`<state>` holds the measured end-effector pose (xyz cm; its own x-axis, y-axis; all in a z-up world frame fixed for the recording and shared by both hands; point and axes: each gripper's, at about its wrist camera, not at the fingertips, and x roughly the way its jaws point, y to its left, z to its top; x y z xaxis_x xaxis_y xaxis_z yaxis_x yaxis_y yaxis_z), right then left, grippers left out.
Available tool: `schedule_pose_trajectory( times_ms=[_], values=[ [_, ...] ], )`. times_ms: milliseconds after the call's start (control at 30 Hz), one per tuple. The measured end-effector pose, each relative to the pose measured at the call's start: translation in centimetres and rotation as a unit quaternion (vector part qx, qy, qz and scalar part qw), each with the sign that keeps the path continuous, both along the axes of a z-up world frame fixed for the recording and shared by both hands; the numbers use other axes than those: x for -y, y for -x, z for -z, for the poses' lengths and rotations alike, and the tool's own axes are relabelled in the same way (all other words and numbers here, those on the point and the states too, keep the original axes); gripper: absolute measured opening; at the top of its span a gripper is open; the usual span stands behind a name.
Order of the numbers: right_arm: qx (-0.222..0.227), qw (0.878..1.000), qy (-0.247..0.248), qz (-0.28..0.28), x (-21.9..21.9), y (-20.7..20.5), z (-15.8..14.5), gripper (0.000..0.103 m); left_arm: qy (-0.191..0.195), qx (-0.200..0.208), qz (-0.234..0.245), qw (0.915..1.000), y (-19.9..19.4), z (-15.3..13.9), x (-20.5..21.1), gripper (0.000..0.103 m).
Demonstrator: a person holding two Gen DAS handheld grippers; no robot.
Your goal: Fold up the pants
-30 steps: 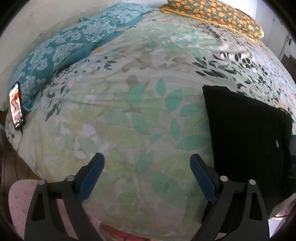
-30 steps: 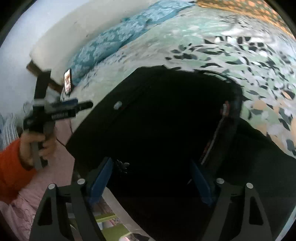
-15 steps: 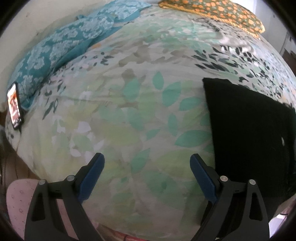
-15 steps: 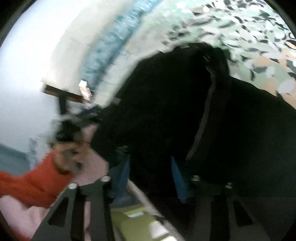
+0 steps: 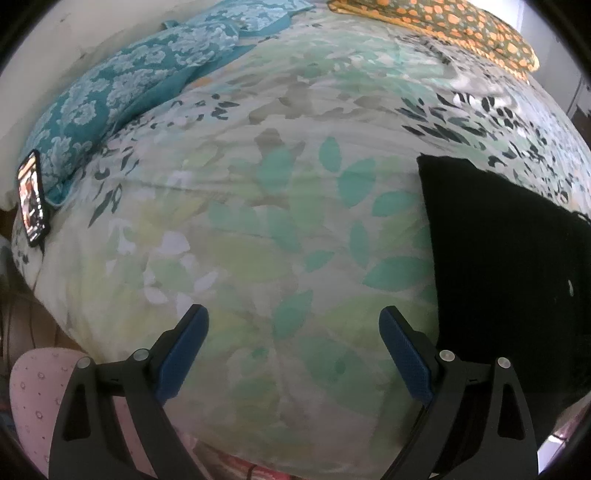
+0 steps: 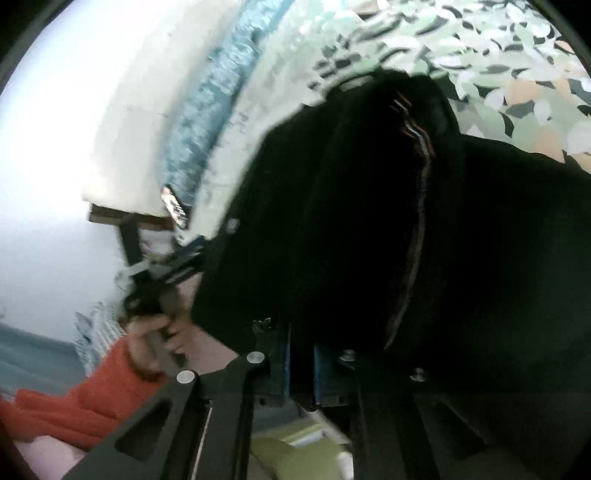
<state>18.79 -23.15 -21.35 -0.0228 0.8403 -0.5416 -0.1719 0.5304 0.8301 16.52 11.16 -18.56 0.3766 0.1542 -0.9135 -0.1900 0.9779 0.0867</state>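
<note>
Black pants point(image 6: 351, 221) lie folded on the leaf-print bedspread point(image 5: 277, 184), near the bed's front edge. My right gripper point(image 6: 302, 350) is shut on the pants' near edge, with dark fabric pinched between its blue pads. The right wrist view is tilted and blurred. In the left wrist view the same pants point(image 5: 509, 266) lie at the right. My left gripper point(image 5: 293, 314) hangs open over bare bedspread to their left, nothing between its fingers. The right wrist view also shows the left gripper point(image 6: 162, 266), held by a hand point(image 6: 155, 332) in an orange sleeve.
A phone point(image 5: 32, 197) with a lit screen lies at the bed's left edge, by a teal floral pillow point(image 5: 140, 81). An orange patterned pillow point(image 5: 443, 26) sits at the far end. Pink dotted cloth point(image 5: 33, 384) shows below the bed's near edge.
My right gripper went from wide open over the pants' edge to shut on it, and it rolled, tilting the view. The left gripper barely shifted.
</note>
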Motion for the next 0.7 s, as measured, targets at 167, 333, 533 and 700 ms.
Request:
schedule_pose_trajectory(
  times_ms=[167, 333, 533, 700],
  values=[
    [0.054, 0.990, -0.119, 0.060, 2.4, 1.1, -6.9, 0.009, 0.022, 0.004, -0.014, 0.9997, 0.2, -0.3, -0.8, 0.094],
    [0.098, 0.984, -0.126, 0.073, 5.0, 1.6, -11.8, 0.009, 0.024, 0.006, -0.004, 0.9997, 0.4, -0.5, -0.2, 0.094],
    [0.087, 0.989, -0.041, 0.110, 11.3, 2.6, -10.8, 0.009, 0.016, 0.010, 0.018, 0.9997, 0.7, -0.8, 0.9, 0.094],
    [0.066, 0.985, -0.030, 0.158, 15.9, 3.9, -8.6, 0.009, 0.000, 0.009, 0.035, 0.9994, 0.8, -0.7, 1.8, 0.094]
  ],
)
